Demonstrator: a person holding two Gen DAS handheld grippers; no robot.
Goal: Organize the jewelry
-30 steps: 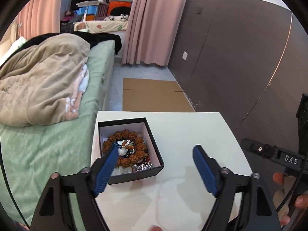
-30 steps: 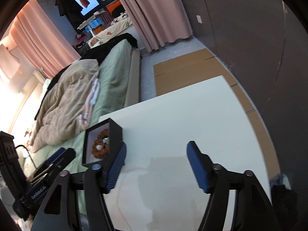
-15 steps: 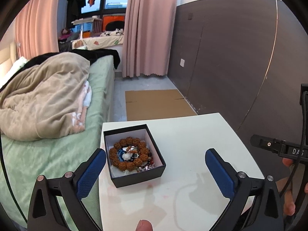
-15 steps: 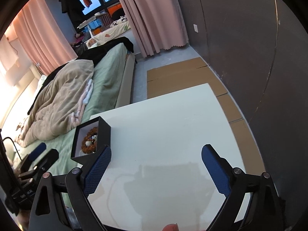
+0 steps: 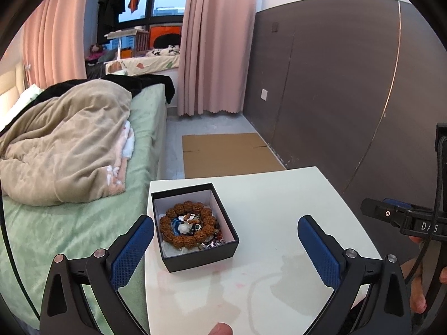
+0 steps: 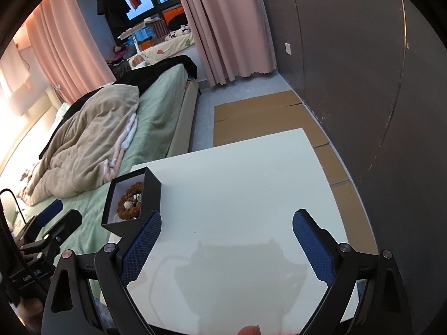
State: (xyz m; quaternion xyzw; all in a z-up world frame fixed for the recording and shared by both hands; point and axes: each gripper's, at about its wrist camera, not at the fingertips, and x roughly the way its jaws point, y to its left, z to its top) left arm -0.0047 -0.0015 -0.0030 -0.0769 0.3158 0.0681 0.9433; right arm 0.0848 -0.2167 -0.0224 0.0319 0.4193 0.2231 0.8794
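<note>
Here we are above the white counter (image 5: 279, 223), and the black jewelry box (image 5: 195, 229) sits near its bed-side edge, lid off, white lining showing; inside it lies a brown beaded bracelet (image 5: 190, 224) coiled in a ring, with a white-and-blue piece in the middle and small glittery bits heaped toward the box's near corner, too small to name; the left claw (image 5: 226, 247) hangs spread wide and empty, just short of the box, its left pad out past the box's bed side; the right claw (image 6: 226, 244) is likewise wide and carrying nothing, over bare counter, the box off beside its left pad; the green bed (image 5: 69, 223) runs along the counter's edge behind the box. Handling, as I judge it: the bracelet looks light and floppy, knobbly beads giving decent grip, so pinch across one stretch of beads on the ring's rim and lift slowly; the tiny bits may tangle or slip; the box itself seems stiff and light, best held by opposite walls, and likely to slide if nudged.
</note>
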